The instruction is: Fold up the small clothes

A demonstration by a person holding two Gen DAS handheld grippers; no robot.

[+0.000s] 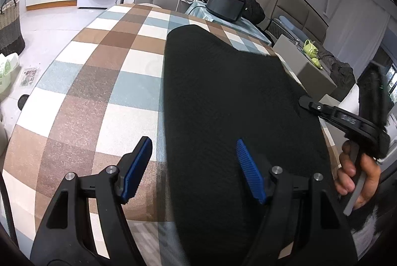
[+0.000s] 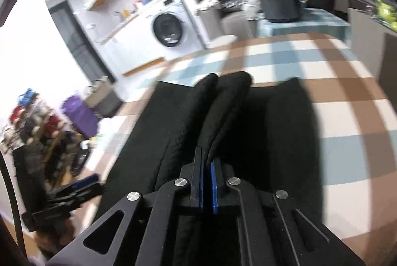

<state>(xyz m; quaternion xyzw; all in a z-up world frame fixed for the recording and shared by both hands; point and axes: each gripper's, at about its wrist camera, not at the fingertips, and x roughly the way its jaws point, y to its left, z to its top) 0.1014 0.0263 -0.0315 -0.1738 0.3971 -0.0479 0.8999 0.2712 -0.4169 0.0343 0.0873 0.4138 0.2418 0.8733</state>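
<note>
Right gripper (image 2: 207,166) pinches the black garment (image 1: 235,97), left gripper (image 1: 193,166) gapes empty.
Soft, limp knit bunches ahead of the closed jaws; take its edges.

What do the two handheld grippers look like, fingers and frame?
Both match. The left gripper has a black frame with slotted cut-outs, silver round pivot screws, and black fingers faced with blue ribbed pads. The right gripper has the same black frame, silver screws and blue pads. A thin black cable runs along the left border of each wrist view. No sleeve is clearly visible.
</note>
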